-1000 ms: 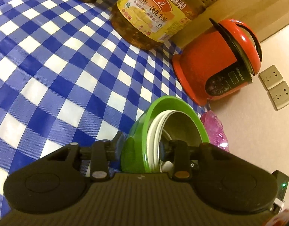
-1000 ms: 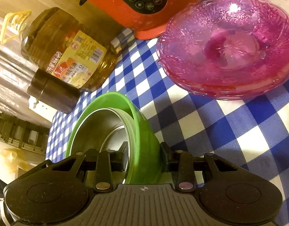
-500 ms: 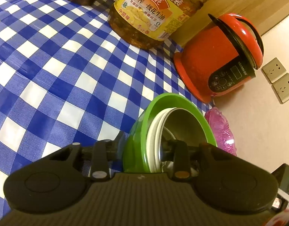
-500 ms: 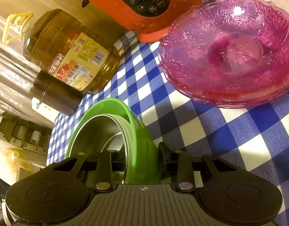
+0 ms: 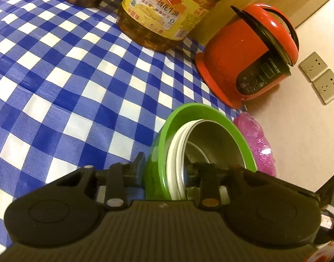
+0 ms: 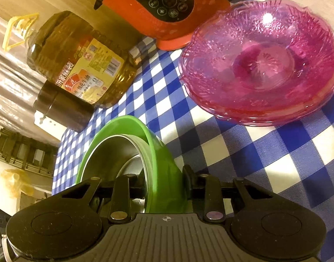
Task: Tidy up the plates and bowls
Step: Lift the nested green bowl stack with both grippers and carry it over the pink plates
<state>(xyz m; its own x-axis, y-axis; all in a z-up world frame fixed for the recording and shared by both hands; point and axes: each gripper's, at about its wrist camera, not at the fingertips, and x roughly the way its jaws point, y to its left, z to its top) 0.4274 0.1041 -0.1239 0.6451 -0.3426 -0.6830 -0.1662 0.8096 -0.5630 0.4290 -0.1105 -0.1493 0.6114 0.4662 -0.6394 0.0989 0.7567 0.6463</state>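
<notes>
Two grippers grasp one nested stack above a blue-checked tablecloth: the left gripper is clamped on the green bowl and white rims inside it, the right gripper clamped on the bowl's opposite wall. A steel bowl sits innermost. Pink plates lie at two o'clock, a red cooker at one, an oil bottle at twelve.
</notes>
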